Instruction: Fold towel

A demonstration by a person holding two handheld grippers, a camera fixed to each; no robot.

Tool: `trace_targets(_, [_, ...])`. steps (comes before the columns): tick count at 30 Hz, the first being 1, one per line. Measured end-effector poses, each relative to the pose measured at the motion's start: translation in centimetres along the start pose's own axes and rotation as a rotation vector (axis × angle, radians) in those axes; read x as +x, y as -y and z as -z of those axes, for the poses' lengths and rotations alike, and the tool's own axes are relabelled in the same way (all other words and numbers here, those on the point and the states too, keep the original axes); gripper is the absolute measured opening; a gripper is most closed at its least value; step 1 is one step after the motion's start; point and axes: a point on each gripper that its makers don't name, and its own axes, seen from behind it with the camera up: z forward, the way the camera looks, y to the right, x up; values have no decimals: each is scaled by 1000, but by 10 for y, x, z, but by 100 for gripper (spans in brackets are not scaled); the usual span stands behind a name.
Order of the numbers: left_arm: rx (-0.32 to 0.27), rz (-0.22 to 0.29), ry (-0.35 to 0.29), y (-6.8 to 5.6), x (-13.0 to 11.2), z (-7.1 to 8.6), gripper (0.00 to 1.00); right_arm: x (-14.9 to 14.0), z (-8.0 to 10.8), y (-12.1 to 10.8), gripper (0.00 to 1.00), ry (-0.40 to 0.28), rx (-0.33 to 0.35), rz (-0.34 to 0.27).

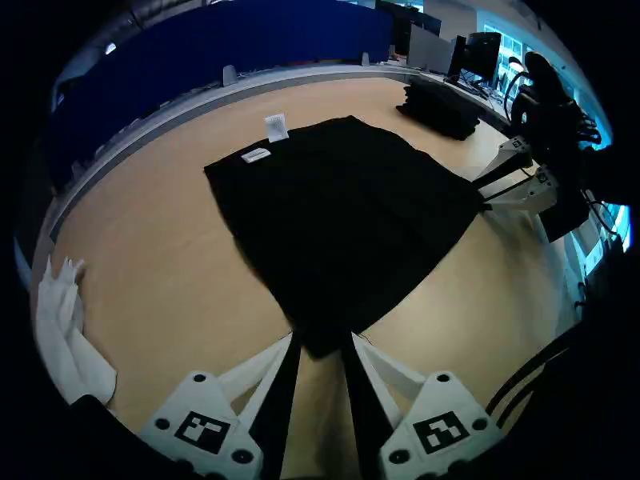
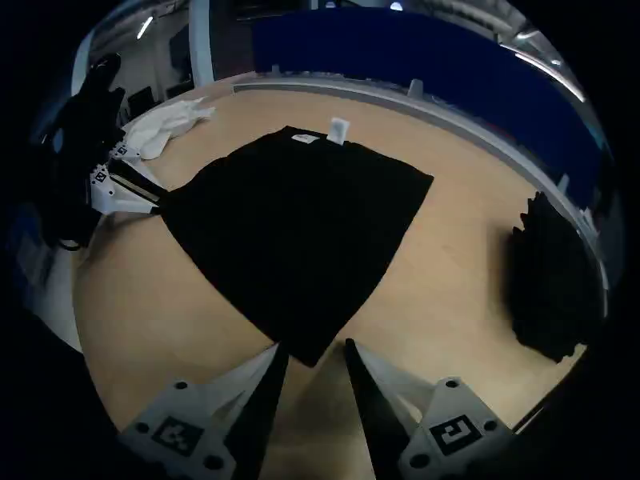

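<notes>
Neighbouring corners of the black towel (image 1: pixel 344 208) are straddled by the narrowly parted jaws of the left gripper (image 1: pixel 322 340) and right gripper (image 2: pixel 313 348). Both should be closed firmly before the edge is lifted evenly.

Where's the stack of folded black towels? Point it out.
In the left gripper view, the stack of folded black towels sits far right on the wooden table, beyond the spread black towel.

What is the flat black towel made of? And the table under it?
The towel looks like soft cloth, matte black: it lies limp with faint folds and no shine. The table looks like pale wood or wood-look laminate, smooth with a faint sheen; I can't tell which.
</notes>
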Motion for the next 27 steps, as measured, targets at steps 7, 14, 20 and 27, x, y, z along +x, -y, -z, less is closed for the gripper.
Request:
trace_targets(7, [8,0,3,0,0,-1,34,2,-1,1,26,-2,-1,-2])
trace_targets(14, [16,-1,5,0,-1,-5,19,5,-2,1,17,1,0,-8])
trace_targets(20, [12,10,10,-2,0,-5,15,8,-2,1,14,0,-1,-12])
trace_targets(27, [9,38,5,-5,2,-4,14,12,4,0,14,-11,1,-16])
